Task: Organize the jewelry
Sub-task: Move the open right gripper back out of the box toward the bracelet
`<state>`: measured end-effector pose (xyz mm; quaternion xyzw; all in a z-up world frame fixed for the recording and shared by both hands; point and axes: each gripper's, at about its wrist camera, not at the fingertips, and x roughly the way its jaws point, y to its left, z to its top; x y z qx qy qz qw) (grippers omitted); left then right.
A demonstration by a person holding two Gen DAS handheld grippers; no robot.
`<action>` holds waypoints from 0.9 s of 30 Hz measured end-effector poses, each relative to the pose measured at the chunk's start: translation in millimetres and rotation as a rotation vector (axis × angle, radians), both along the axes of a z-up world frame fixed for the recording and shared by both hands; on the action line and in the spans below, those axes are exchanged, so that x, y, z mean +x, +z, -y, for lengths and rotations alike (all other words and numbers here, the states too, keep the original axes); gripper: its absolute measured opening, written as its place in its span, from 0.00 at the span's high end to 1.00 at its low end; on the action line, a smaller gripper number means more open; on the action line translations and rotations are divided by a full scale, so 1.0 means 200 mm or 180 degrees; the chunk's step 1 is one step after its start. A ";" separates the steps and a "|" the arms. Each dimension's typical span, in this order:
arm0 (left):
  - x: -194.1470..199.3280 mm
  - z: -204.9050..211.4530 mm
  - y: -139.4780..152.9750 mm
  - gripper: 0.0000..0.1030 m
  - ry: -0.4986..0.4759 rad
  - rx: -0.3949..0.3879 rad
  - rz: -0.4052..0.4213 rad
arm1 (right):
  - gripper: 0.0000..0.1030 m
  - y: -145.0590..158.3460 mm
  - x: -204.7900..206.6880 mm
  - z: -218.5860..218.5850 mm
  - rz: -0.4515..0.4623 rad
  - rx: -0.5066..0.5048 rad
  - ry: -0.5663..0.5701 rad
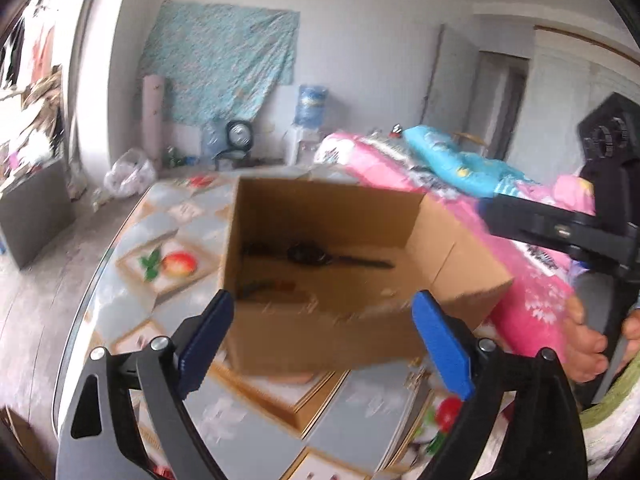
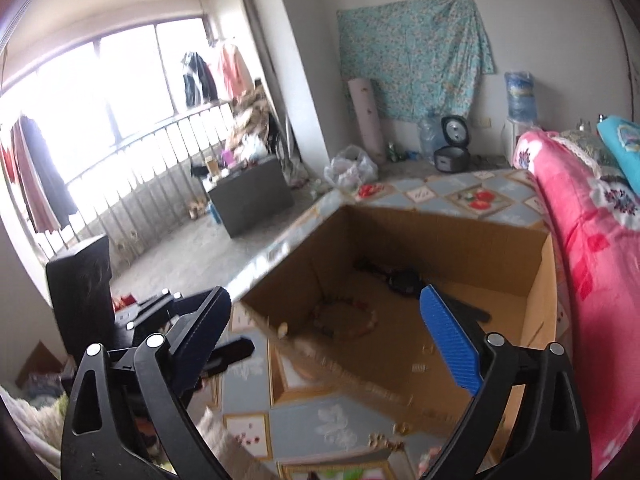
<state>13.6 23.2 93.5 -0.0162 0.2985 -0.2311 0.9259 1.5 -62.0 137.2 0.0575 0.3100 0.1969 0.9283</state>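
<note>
I'm holding left gripper point(image 1: 324, 334) and right gripper point(image 2: 326, 326) wide open, empty, over the cardboard box point(image 1: 280, 332), risking snagging its rim and tipping out the bracelet point(image 2: 346, 318).

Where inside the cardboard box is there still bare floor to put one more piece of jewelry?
Inside the cardboard box, the floor is bare near the right wall, in front of the black watch. The far side is crowded by the watch and its strap, and the left part holds the bead bracelet. Both grippers, left and right, are open and empty.
</note>
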 end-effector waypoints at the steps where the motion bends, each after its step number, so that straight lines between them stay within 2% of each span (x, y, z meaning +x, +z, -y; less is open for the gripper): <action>1: 0.00 -0.02 -0.02 0.13 0.0039 0.0021 -0.0045 | 0.08 -0.02 -0.02 -0.02 -0.0049 -0.0054 0.0016; 8: 0.00 -0.13 -0.22 0.13 0.0336 0.0162 -0.0332 | 0.08 -0.24 -0.08 -0.12 -0.0494 -0.0525 0.0047; 14: 0.01 -0.13 -0.29 0.13 0.0392 0.0236 -0.0364 | 0.08 -0.39 -0.11 -0.15 -0.0721 -0.1026 -0.0326; 21: 0.02 -0.12 -0.31 0.13 0.0360 0.0245 -0.0379 | 0.08 -0.46 -0.14 -0.15 -0.0553 -0.1603 -0.0618; 24: 0.02 -0.12 -0.32 0.13 0.0346 0.0230 -0.0392 | 0.08 -0.45 -0.17 -0.14 -0.0448 -0.1595 -0.0615; 27: 0.01 -0.12 -0.33 0.13 0.0325 0.0188 -0.0405 | 0.08 -0.44 -0.19 -0.12 -0.0352 -0.1371 -0.0529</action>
